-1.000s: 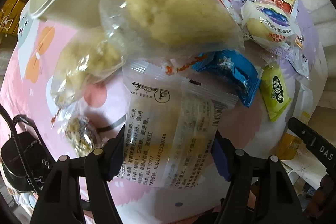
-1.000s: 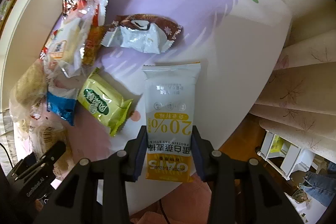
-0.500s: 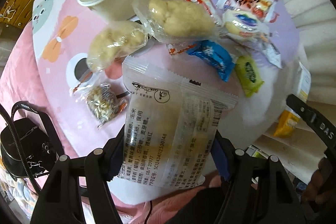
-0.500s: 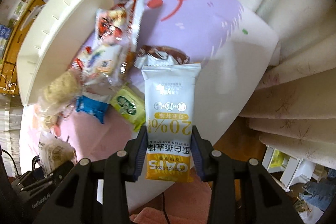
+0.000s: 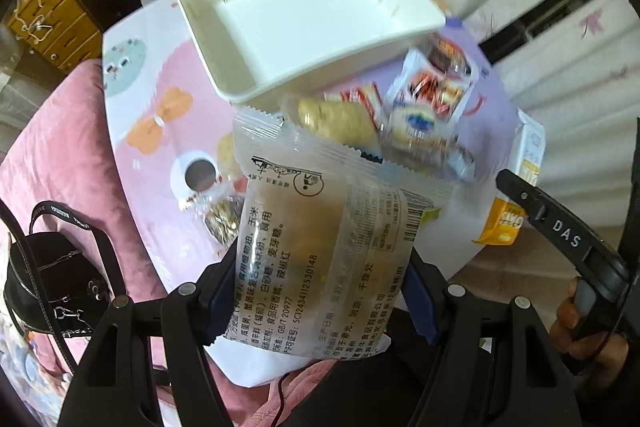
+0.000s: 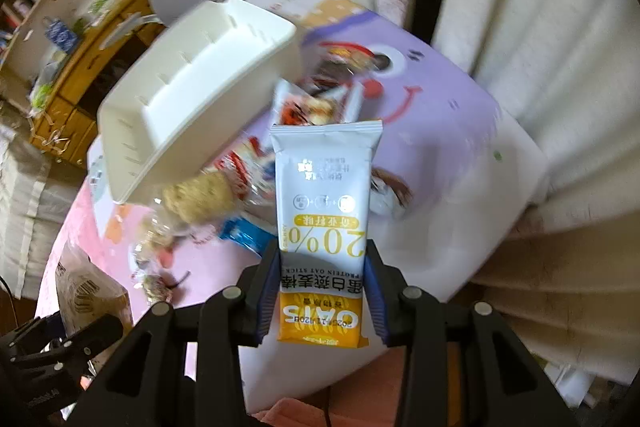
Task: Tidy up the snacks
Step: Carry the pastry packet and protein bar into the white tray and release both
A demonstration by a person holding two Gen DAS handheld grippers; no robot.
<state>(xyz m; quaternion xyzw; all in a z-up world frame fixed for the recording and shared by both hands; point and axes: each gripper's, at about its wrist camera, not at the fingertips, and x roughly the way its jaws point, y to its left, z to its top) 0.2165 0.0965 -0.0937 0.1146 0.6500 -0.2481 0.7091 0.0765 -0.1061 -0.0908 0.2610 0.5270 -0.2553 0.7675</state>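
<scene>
Left gripper [image 5: 316, 291] pinching a clear snack packet [image 5: 320, 247], long axis running forward; right gripper [image 6: 322, 291] clamped on a white-and-yellow oat bar [image 6: 324, 211], likewise lengthwise. White bin [image 5: 308, 15] ahead and above both on the worktop [image 5: 160, 147], apparently nearer the left gripper. Bin's bare floor visible only from the left wrist; from the right wrist, just its outer wall [image 6: 192, 115] over the loose snack pile [image 6: 240, 187].

Oat bar [image 6: 325, 227] between right tongs [image 6: 322, 293]
</scene>
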